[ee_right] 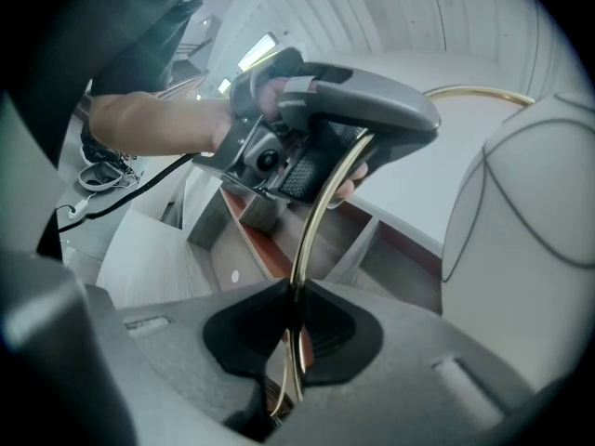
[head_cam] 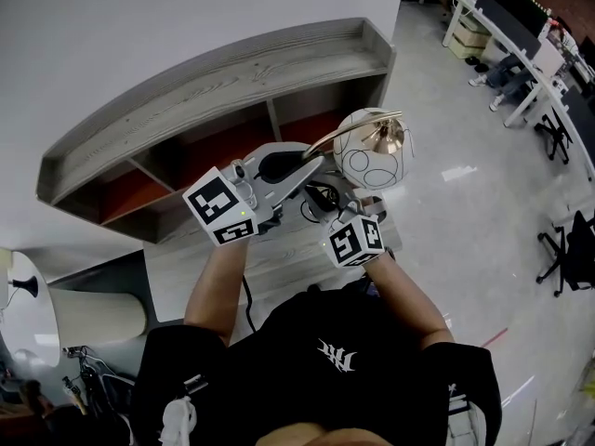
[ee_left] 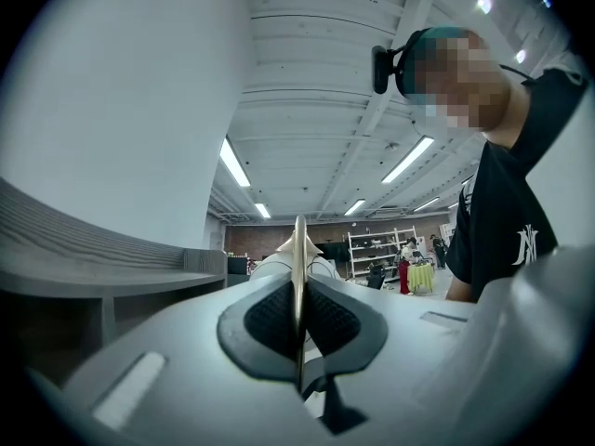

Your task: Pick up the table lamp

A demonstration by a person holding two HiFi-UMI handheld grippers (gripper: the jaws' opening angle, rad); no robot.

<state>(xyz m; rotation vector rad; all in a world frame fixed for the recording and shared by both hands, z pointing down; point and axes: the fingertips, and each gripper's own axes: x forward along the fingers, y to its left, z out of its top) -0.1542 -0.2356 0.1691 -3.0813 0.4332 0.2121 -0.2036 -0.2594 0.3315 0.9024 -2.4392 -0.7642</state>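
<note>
The table lamp has a white globe shade [head_cam: 372, 161] with dark line markings and a thin gold arc stem [head_cam: 325, 140]. My left gripper [head_cam: 311, 161] comes in from the left, shut on that stem. In the left gripper view the gold stem [ee_left: 299, 249] runs upright between the black pads of the left gripper [ee_left: 299, 328]. My right gripper [head_cam: 358, 198] sits just below the globe. Its pads [ee_right: 330, 328] clamp the gold stem [ee_right: 321, 212], and the right gripper [ee_right: 293, 328] sees the globe [ee_right: 530, 249] to its right. The lamp hangs above the table.
A grey wooden shelf unit [head_cam: 232, 72] with red-brown compartments stands against the white wall behind the lamp. A low wooden table [head_cam: 279, 254] lies under the grippers. A cream-shaded lamp [head_cam: 93, 314] sits at lower left. Desks and chairs [head_cam: 521, 35] line the right.
</note>
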